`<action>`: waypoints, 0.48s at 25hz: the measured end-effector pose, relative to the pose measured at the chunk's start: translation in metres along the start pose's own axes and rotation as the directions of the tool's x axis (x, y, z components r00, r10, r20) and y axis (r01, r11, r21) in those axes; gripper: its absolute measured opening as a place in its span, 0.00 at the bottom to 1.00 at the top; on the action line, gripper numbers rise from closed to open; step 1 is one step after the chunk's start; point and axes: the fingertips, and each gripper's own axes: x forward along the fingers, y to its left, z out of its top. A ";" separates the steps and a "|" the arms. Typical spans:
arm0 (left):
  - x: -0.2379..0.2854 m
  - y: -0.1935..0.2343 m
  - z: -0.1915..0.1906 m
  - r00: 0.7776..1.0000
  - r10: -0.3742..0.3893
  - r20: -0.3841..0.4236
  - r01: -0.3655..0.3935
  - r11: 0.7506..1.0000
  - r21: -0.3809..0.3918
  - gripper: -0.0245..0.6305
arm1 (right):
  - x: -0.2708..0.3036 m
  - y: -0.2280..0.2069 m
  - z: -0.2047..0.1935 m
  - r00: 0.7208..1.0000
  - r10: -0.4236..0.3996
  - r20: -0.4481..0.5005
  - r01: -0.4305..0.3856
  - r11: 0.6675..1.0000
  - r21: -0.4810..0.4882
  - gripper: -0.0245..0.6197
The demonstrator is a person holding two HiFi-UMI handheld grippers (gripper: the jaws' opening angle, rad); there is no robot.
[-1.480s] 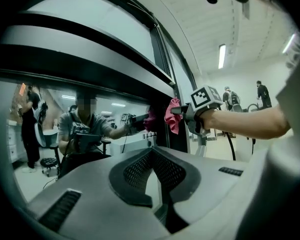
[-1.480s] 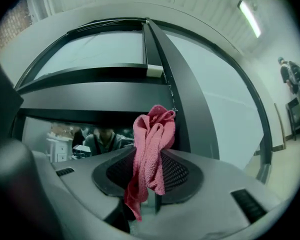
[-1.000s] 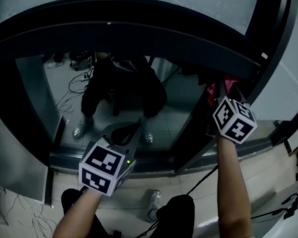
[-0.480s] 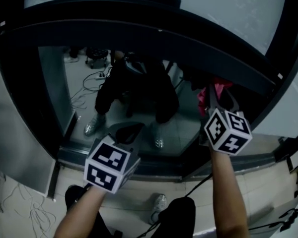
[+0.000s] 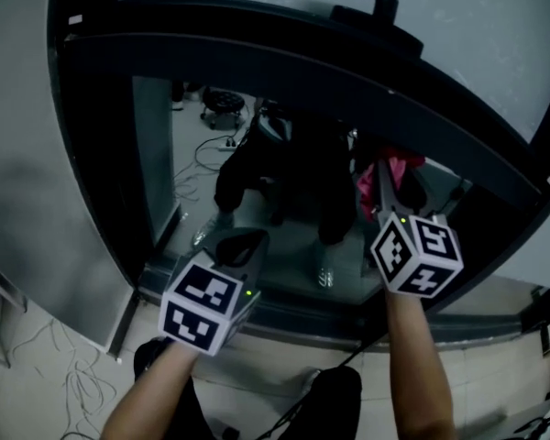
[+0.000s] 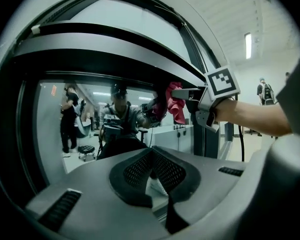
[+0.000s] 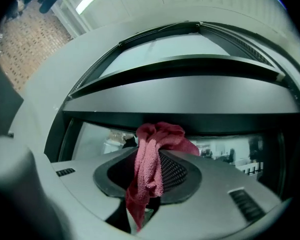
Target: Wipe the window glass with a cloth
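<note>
At the lower pane's upper right, just under the dark frame bar (image 5: 257,71), the right gripper (image 5: 388,191) is clamped on the red cloth (image 5: 382,174). Right gripper view confirms it: the cloth (image 7: 150,154) is pinched between the pads, bunched above the tips, with a tail hanging down through the jaws.

Contact: from the left gripper view, the cloth (image 6: 177,101) and its reflection in the window glass (image 6: 50,134) meet, so it looks pressed on the pane. That's a judgement; the contact line itself is too small to read.

The left gripper (image 5: 240,242) is low at the pane's bottom centre. Its jaws are closed on each other with nothing between them, and it's off the cloth and well apart from the right gripper. It looks idle.

Progress, my read:
- cloth picked up and on the glass: done
- wipe looks under way at the top right
- no streaks, dust or wet marks show in any view, so I can't say which areas are already wiped
- the pane's left part and lower band are well away from the cloth, so I'd count them as still to cover

The glass is highly reflective, showing the person and room, so smears are hard to spot from these angles.
</note>
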 end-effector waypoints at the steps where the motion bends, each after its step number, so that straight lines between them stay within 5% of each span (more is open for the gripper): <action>1: -0.006 0.008 -0.001 1.000 0.016 -0.001 -0.016 1.000 -0.003 0.04 | 0.004 0.011 0.001 1.000 0.015 0.002 -0.015 1.000 0.001 0.21; 12: -0.066 0.088 -0.014 0.987 0.159 -0.016 -0.159 0.987 -0.033 0.04 | 0.046 0.121 0.013 0.987 0.162 0.022 -0.162 0.987 0.008 0.21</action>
